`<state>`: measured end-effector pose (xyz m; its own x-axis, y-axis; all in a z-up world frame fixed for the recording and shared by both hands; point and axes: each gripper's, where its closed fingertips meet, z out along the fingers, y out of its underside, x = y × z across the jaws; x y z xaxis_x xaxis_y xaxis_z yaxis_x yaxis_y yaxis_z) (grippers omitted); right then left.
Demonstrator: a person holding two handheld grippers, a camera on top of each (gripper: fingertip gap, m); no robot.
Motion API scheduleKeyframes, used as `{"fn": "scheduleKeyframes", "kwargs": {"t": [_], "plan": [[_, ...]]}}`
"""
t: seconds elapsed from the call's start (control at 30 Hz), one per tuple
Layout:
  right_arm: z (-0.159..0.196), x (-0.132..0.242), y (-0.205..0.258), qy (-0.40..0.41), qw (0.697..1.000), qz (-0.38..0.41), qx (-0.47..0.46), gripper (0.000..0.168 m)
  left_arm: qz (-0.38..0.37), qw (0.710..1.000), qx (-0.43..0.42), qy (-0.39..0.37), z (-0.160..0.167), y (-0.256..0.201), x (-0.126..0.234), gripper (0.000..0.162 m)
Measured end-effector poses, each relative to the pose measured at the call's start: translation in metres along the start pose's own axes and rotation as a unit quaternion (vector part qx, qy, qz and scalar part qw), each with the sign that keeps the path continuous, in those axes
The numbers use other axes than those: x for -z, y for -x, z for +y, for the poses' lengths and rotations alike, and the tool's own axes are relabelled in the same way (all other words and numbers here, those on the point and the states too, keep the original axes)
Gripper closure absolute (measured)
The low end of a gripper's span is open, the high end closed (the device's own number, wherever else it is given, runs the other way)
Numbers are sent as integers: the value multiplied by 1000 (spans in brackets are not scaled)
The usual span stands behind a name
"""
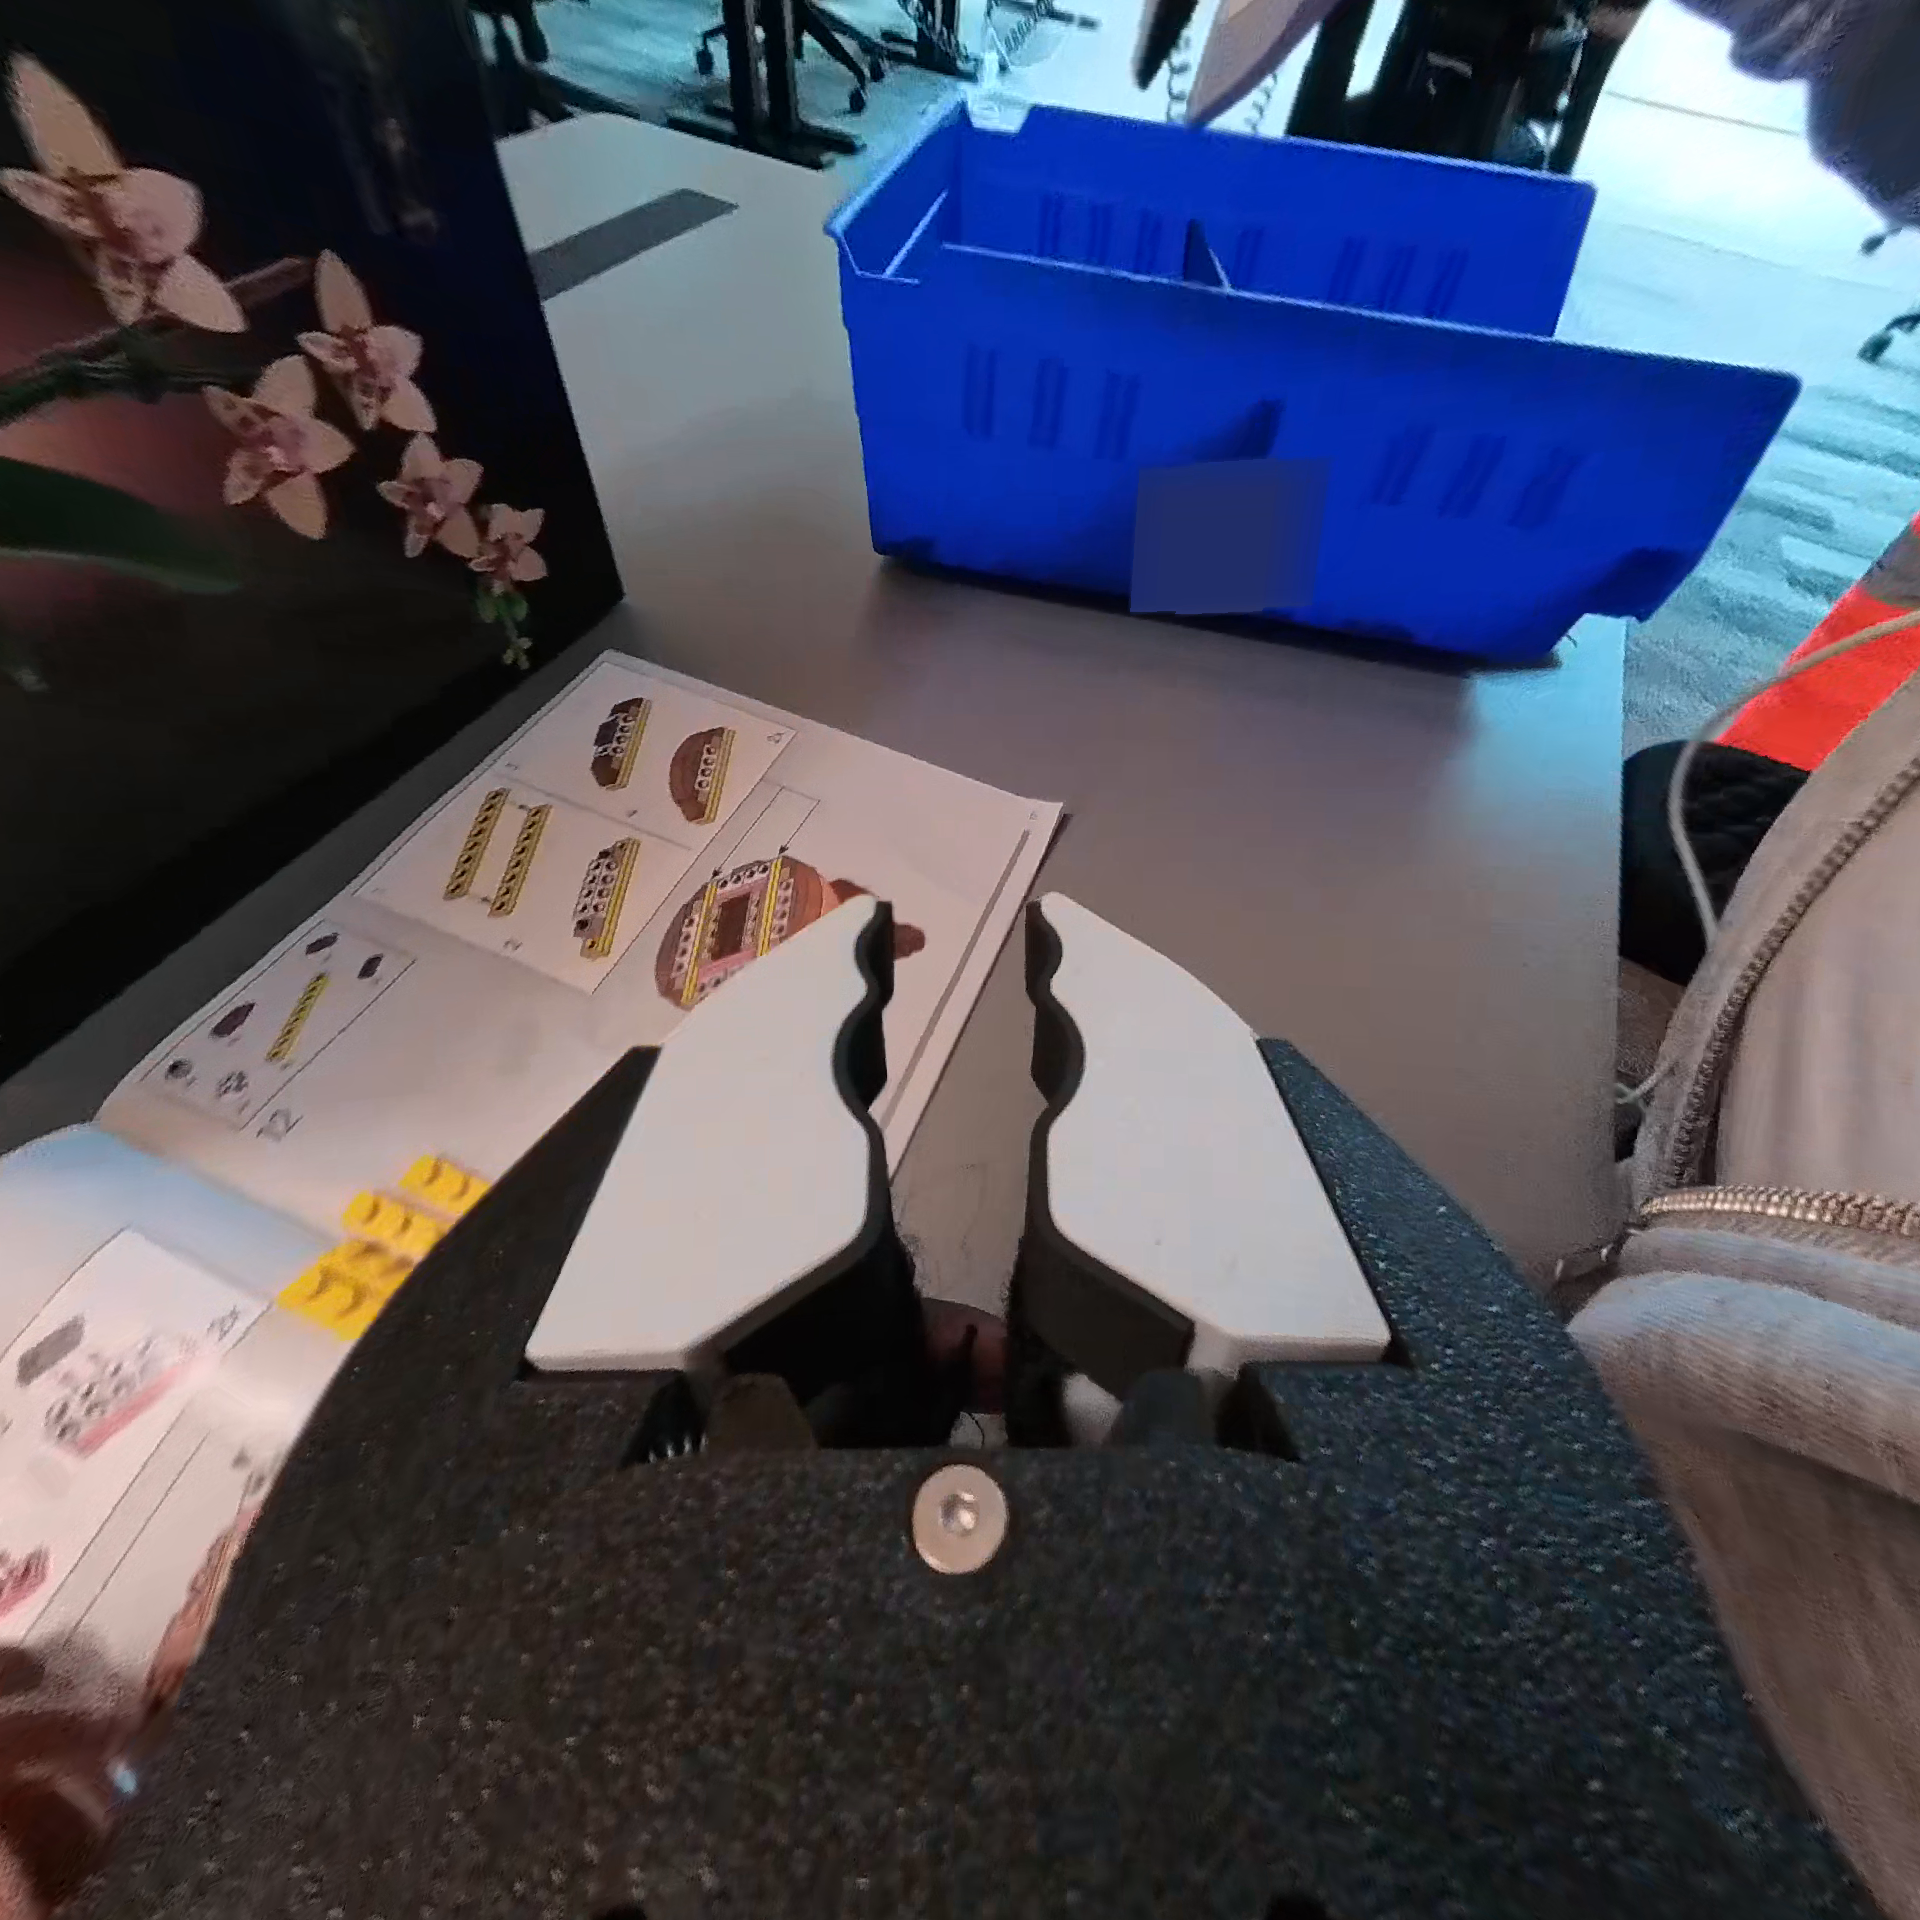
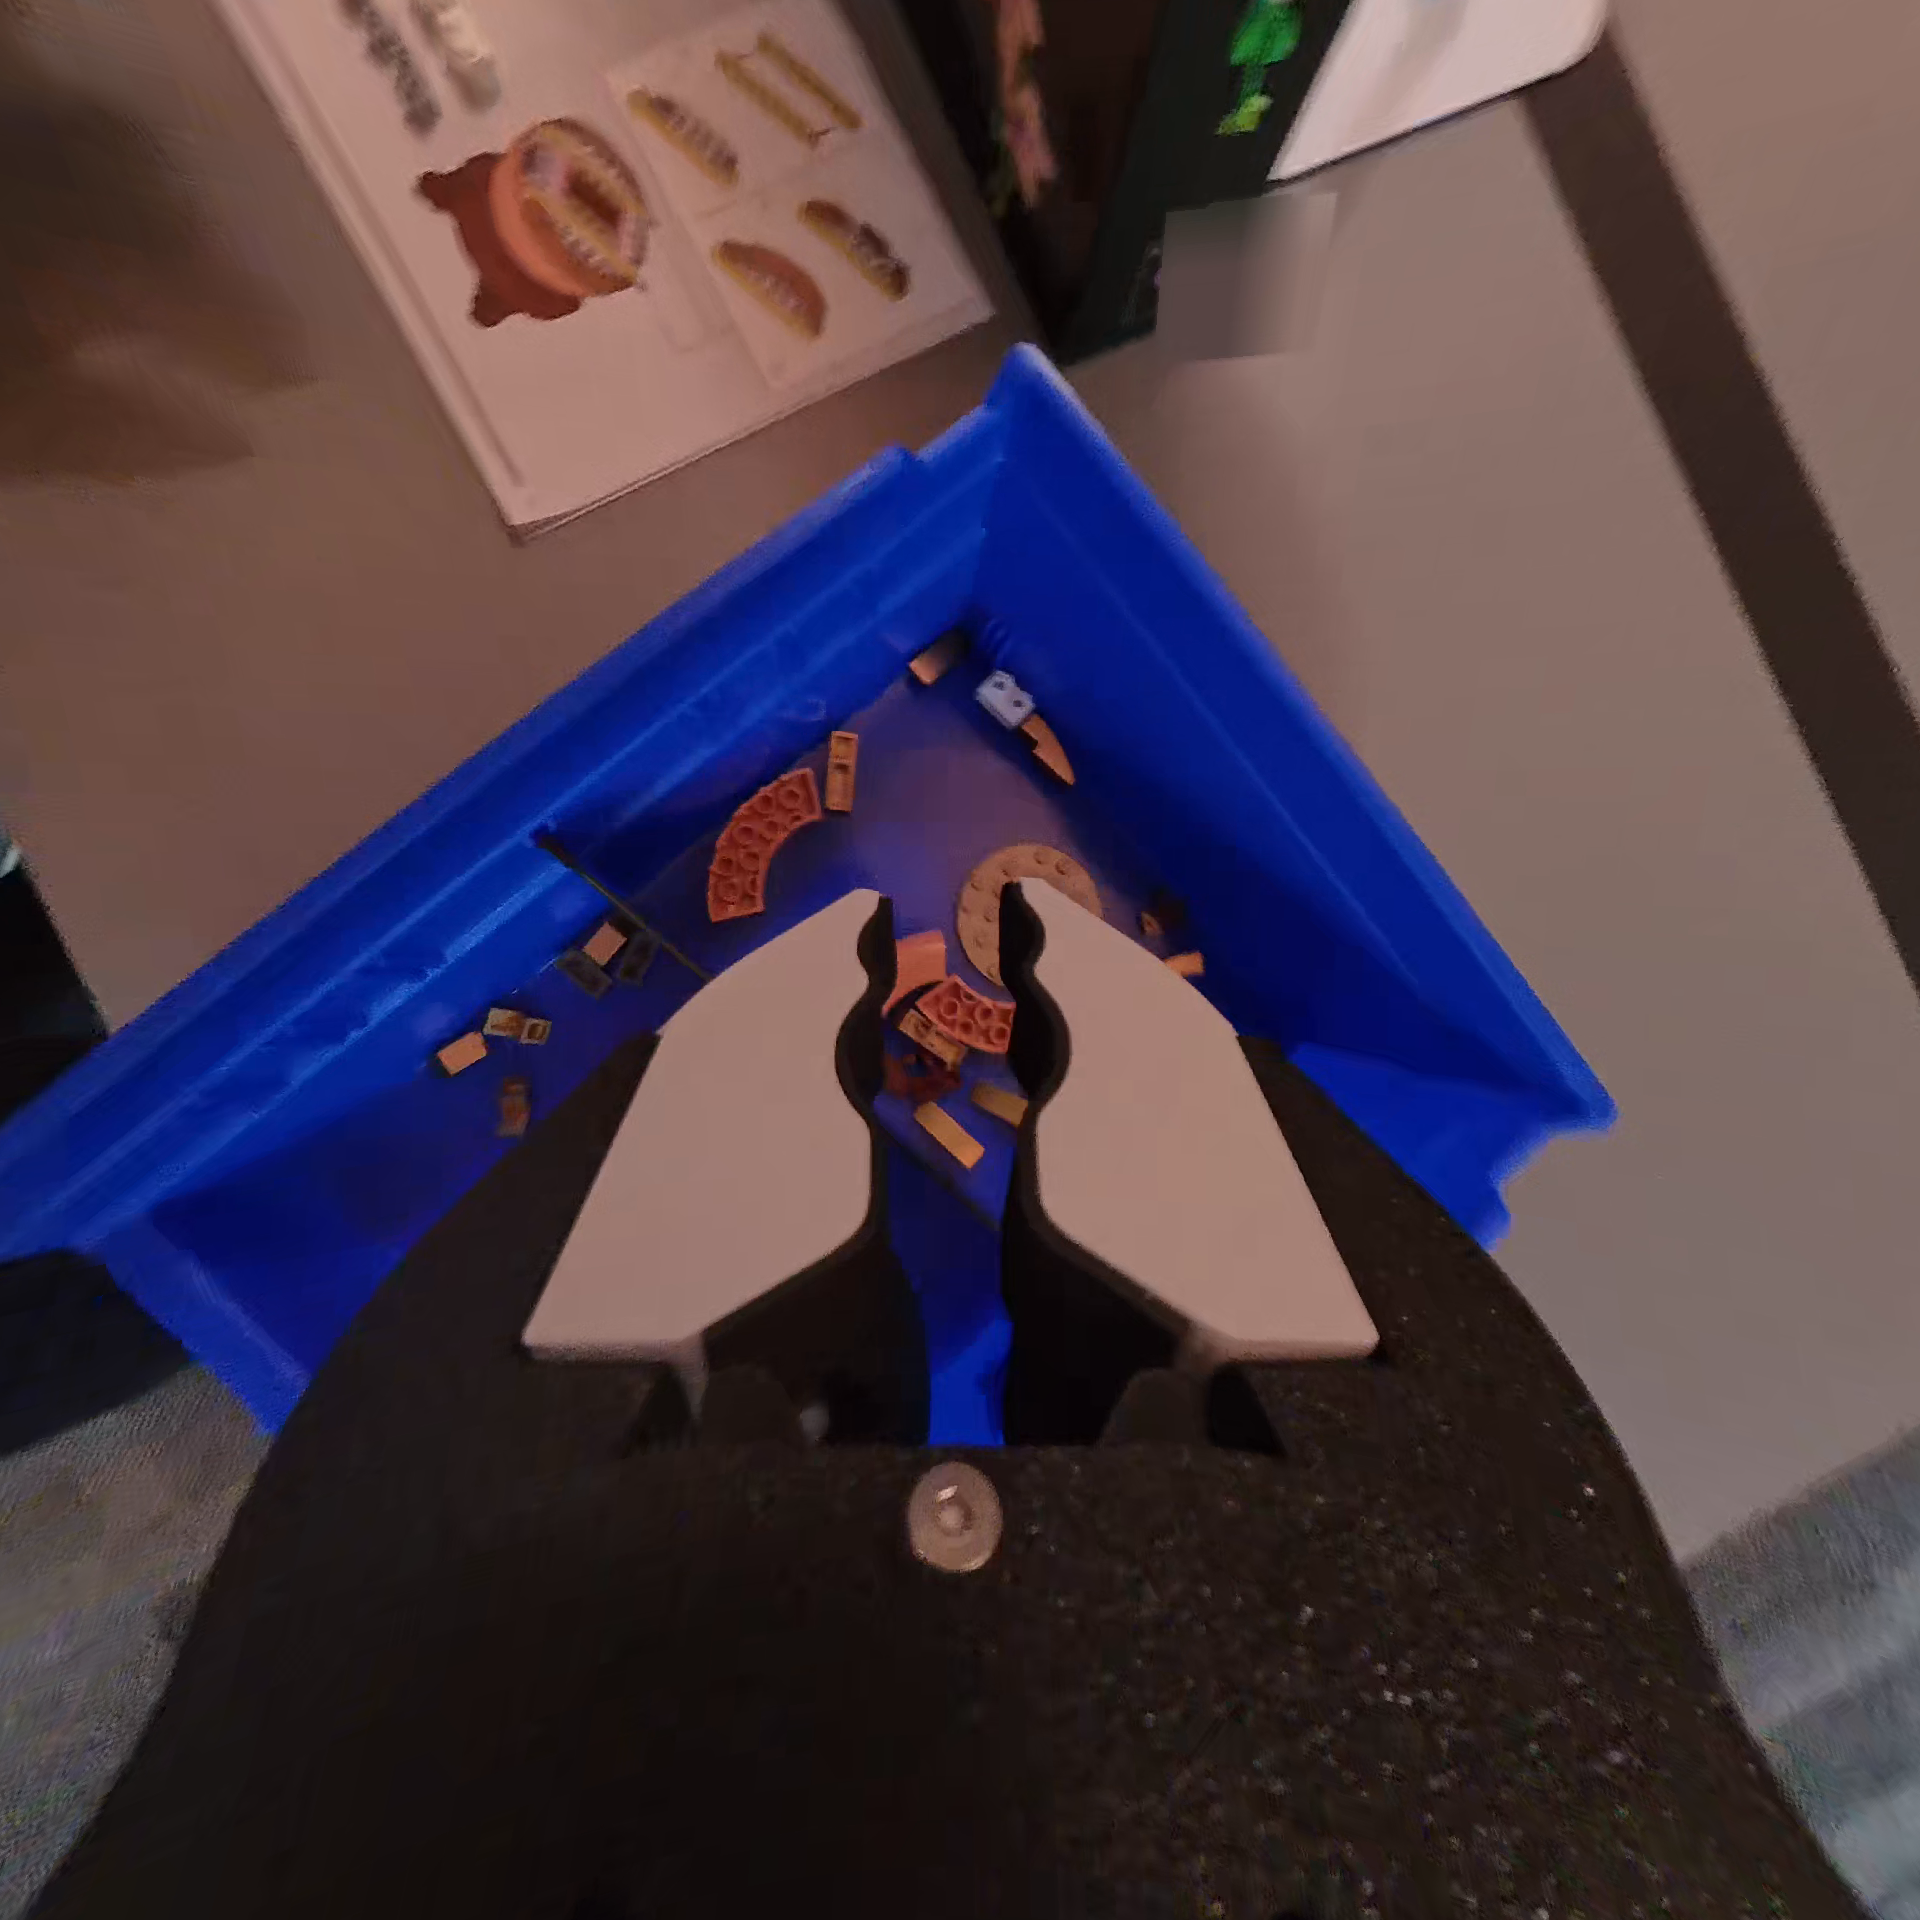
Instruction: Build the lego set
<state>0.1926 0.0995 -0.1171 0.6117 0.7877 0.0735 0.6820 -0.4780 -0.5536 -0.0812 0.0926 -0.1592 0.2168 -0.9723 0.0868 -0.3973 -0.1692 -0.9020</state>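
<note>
My left gripper (image 1: 958, 920) is open and empty, low over the right edge of the open instruction booklet (image 1: 644, 883) on the grey table (image 1: 1299, 831). Several yellow bricks (image 1: 395, 1257) lie on the booklet, just left of the left finger. My right gripper (image 2: 945, 902) is open and empty, hovering over a corner compartment of the blue bin (image 2: 1195, 727). Loose pieces lie in that compartment: an orange curved plate (image 2: 758, 847), a tan ring plate (image 2: 1023, 878), and a smaller orange curved piece (image 2: 966, 1013) seen between the fingers.
The bin (image 1: 1247, 436) stands at the table's far side in the left wrist view. The dark set box with an orchid picture (image 1: 260, 416) stands upright at the left. A person's grey zipped sleeve (image 1: 1787, 1195) is at the right. The booklet (image 2: 623, 260) lies beyond the bin.
</note>
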Motion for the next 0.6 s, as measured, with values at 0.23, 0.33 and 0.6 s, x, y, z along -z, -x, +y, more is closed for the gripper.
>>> {"fn": "scheduleKeyframes", "kwargs": {"t": [0.23,0.33,0.6], "plan": [[1,-50,5,24,991,-111,70,147,15,999,-7,37,-3,7,-28,138],[-10,-74,1,-22,988,-85,126,149,11,999,-2,45,0,12,-32,139],[1,-119,-11,23,982,-59,176,149,-8,999,9,37,6,19,-24,139]]}}
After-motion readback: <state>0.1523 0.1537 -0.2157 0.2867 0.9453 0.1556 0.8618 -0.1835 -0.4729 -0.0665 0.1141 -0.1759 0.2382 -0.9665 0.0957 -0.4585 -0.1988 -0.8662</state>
